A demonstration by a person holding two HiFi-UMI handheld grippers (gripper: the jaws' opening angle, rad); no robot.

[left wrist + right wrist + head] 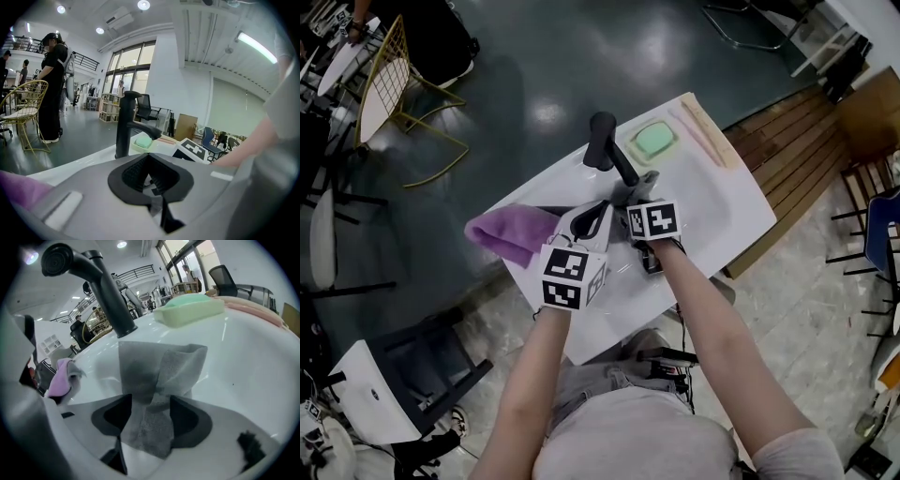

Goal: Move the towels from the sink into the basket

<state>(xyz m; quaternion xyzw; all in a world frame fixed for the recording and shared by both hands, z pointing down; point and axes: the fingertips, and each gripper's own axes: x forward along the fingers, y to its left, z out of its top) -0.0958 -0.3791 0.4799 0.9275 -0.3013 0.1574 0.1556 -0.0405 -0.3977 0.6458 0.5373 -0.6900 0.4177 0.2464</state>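
Observation:
A white sink (712,211) has a black faucet (607,148) at its back. My right gripper (150,416) is shut on a grey towel (159,376) and holds it above the basin (243,362), in front of the faucet (101,291). In the head view its marker cube hides most of the right gripper (642,192). A purple towel (516,232) is draped at the sink's left edge and shows at far left in the right gripper view (58,378). My left gripper (600,211) hovers beside it, shut and empty (151,180). I see no basket.
A green soap dish (655,141) and a pink strip (703,131) lie on the counter behind the faucet. A gold wire chair (389,75) stands far left and a dark chair (422,366) near left. Wooden decking (806,141) lies to the right. A person (51,89) stands in the distance.

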